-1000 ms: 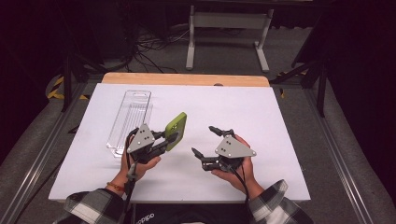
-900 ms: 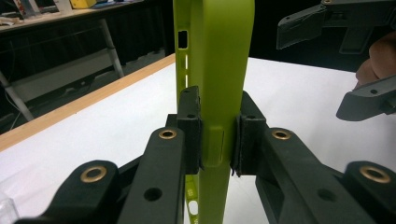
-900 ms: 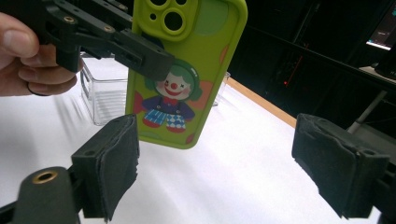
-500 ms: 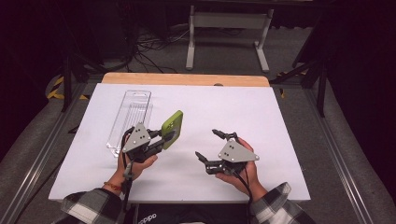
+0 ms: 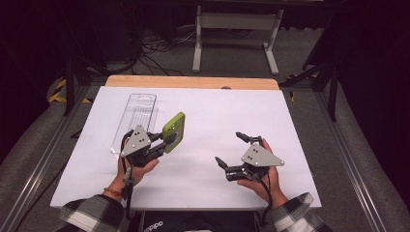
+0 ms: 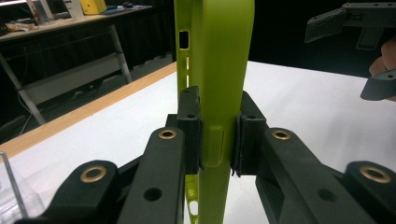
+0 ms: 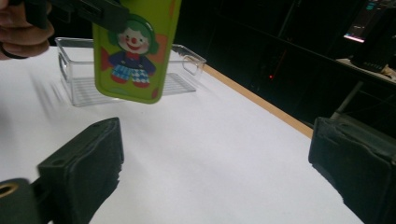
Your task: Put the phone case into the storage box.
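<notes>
A lime-green phone case [image 5: 174, 131] is held upright above the white table, with my left gripper [image 5: 167, 138] shut on its lower edge. In the left gripper view the two pads [image 6: 192, 126] press on both sides of the case [image 6: 219, 70]. The right gripper view shows the clown picture on the case [image 7: 135, 51]. My right gripper [image 5: 228, 147] hovers to the right of it, apart from the case. Its jaws have just been opening and stand wide [image 7: 219, 158] with nothing between them.
A clear plastic tray [image 5: 141, 98] lies on the white sheet [image 5: 217, 111] behind the left hand, seen as a tray [image 7: 187, 60] past the case. A wooden table edge [image 5: 193, 82] runs along the back. Dark floor, cables and a metal stand lie beyond.
The right hand has slid a little to the right and toward the near edge, and its jaws have spread wider. The left gripper and the case have stayed almost in place.
</notes>
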The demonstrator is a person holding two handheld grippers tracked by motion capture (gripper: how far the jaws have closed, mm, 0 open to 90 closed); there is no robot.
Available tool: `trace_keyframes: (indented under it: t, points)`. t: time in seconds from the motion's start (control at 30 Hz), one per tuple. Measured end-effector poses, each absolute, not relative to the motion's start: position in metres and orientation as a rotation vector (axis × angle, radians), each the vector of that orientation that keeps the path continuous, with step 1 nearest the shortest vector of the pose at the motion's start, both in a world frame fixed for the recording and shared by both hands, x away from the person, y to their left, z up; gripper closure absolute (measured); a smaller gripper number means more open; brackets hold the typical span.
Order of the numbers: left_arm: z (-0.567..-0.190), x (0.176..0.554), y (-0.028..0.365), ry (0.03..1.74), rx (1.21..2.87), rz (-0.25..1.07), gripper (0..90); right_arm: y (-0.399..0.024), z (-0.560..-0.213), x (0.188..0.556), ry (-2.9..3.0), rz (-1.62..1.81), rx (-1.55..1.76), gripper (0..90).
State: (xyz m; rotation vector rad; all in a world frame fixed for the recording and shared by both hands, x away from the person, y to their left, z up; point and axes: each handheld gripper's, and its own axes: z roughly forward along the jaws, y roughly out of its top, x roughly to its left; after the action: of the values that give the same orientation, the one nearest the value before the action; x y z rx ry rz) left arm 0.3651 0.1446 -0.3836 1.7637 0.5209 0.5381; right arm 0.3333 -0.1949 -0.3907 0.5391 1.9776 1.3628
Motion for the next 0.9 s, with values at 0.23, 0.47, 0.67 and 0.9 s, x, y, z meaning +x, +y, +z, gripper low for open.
trace_keyframes:
  t: [0.23, 0.47, 0.67, 0.9]
  points:
    - [-0.383, 0.366, 0.152, 0.519, 1.758, 0.554, 77.3, -0.203, -0.391, 0.333, 1.972, 1.338, 0.553, 3.6]
    - [-0.380, 0.367, 0.158, 0.511, 1.756, 0.569, 77.2, -0.214, -0.395, 0.330, 1.969, 1.324, 0.585, 3.9]
    - [-0.378, 0.370, 0.162, 0.516, 1.758, 0.572, 77.2, -0.222, -0.400, 0.325, 1.979, 1.301, 0.581, 4.1]
    - [-0.371, 0.373, 0.174, 0.524, 1.738, 0.570, 77.3, -0.226, -0.405, 0.326, 1.988, 1.280, 0.591, 4.3]
